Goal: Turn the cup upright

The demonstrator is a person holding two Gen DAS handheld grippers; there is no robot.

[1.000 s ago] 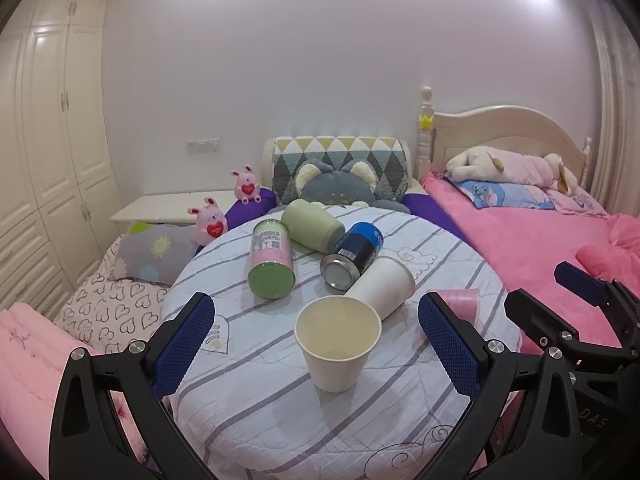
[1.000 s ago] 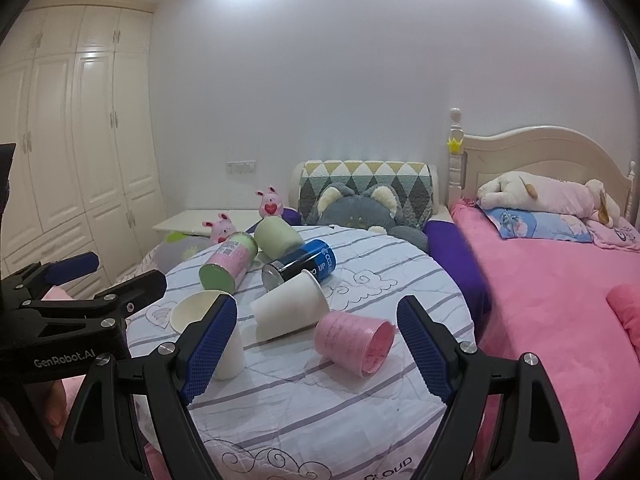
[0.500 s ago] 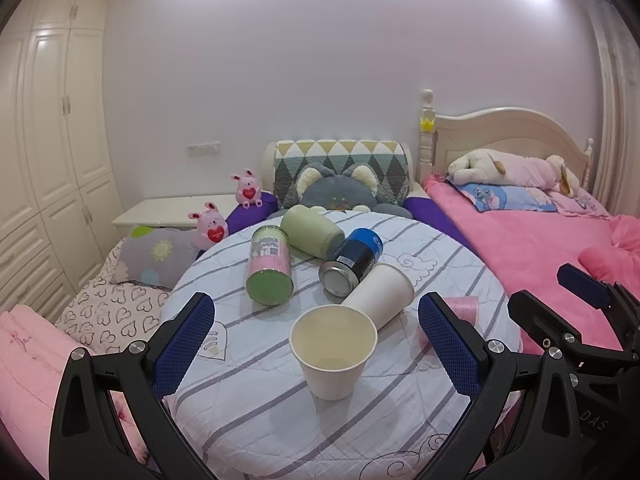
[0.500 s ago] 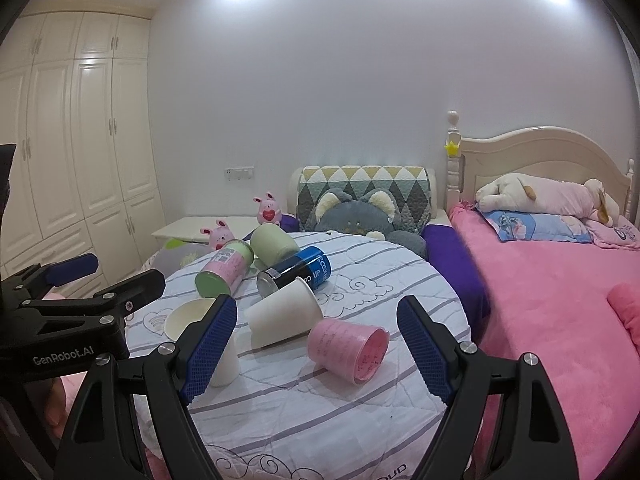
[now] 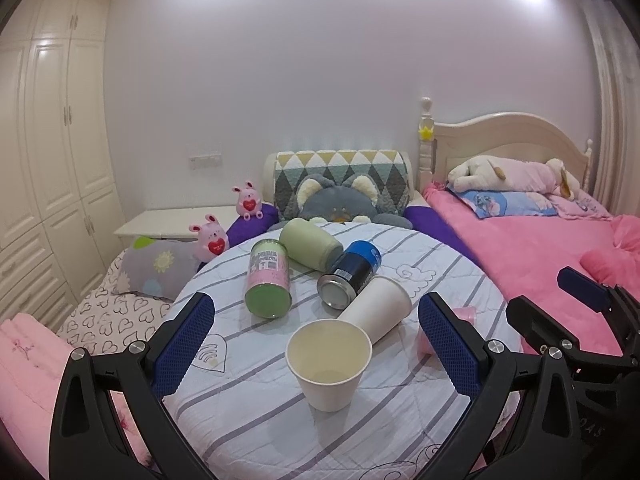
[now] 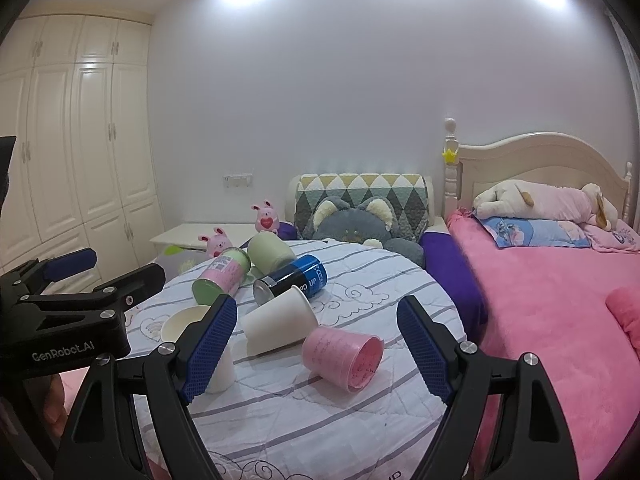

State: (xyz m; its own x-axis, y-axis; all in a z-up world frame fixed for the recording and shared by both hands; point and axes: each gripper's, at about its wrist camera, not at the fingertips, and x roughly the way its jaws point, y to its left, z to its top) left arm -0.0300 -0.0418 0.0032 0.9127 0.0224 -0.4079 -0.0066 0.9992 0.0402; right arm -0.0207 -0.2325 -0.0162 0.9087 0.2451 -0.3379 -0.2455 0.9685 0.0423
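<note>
Left gripper (image 5: pixel 316 344): jaws wide apart, holding nothing. It hangs above the near part of the round bench (image 5: pixel 400 432), which is covered with a striped quilted cloth. Between its blue pads, in the left wrist view, stands an upright white paper cup (image 5: pixel 329 364), mouth up and free of both pads.

Right gripper (image 6: pixel 316 344): jaws likewise wide apart, holding nothing. In the right wrist view a pink cup (image 6: pixel 344 354) lies on its side between the fingers, mouth turned toward the camera and to the right, touching neither pad. In the left wrist view only a small part of this pink cup (image 5: pixel 464 316) shows behind the right-hand finger.

A second white paper cup (image 5: pixel 376 307) lies on its side just behind the upright one, its base close to the upright cup's rim; whether they touch cannot be told. The same tipped cup (image 6: pixel 278 322) sits just left of the pink cup in the right wrist view.

Further back on the bench, all lying down: a blue and black can (image 5: pixel 352 274), a pink and green canister (image 5: pixel 269 278) and a pale green cup (image 5: pixel 310 244), grouped closely together.

Surroundings: a pink bed (image 5: pixel 532 256) to the right, a grey cat cushion (image 5: pixel 340 204) behind the bench, and white wardrobes (image 6: pixel 80 152) to the left.
</note>
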